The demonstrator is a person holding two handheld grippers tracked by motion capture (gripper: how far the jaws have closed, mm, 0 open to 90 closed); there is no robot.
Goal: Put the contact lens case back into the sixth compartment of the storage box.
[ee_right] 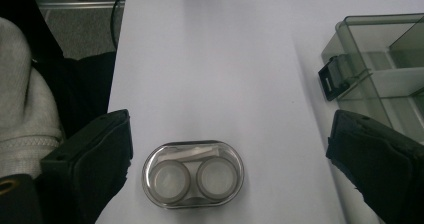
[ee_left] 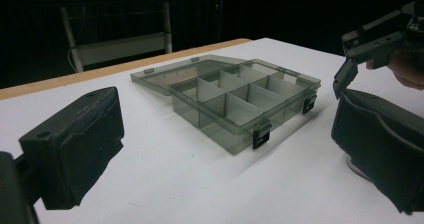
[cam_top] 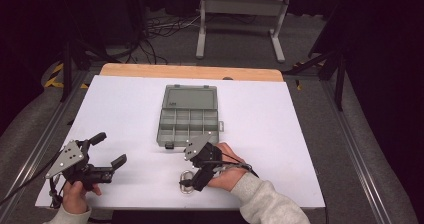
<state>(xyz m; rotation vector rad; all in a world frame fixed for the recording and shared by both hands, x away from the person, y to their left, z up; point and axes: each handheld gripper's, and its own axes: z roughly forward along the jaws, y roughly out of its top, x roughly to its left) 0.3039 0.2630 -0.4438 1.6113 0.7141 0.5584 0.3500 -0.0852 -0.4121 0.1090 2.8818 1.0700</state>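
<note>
Two wide jaws, right gripper (ee_right: 230, 179) over lens case (ee_right: 193, 174) (untouched).

A small clear oval case (ee_right: 193, 174) lies flat on the white table (cam_top: 280, 134), just off the front edge of the compartment box (cam_top: 189, 119) and nearer the person than that box. It has a rounded, see-through shell with two round cups side by side inside it. The compartment box is smoky grey and translucent, its lid folded fully back and lying flat behind it, its divided cells bare, and two dark latches hang on its front wall.
</note>
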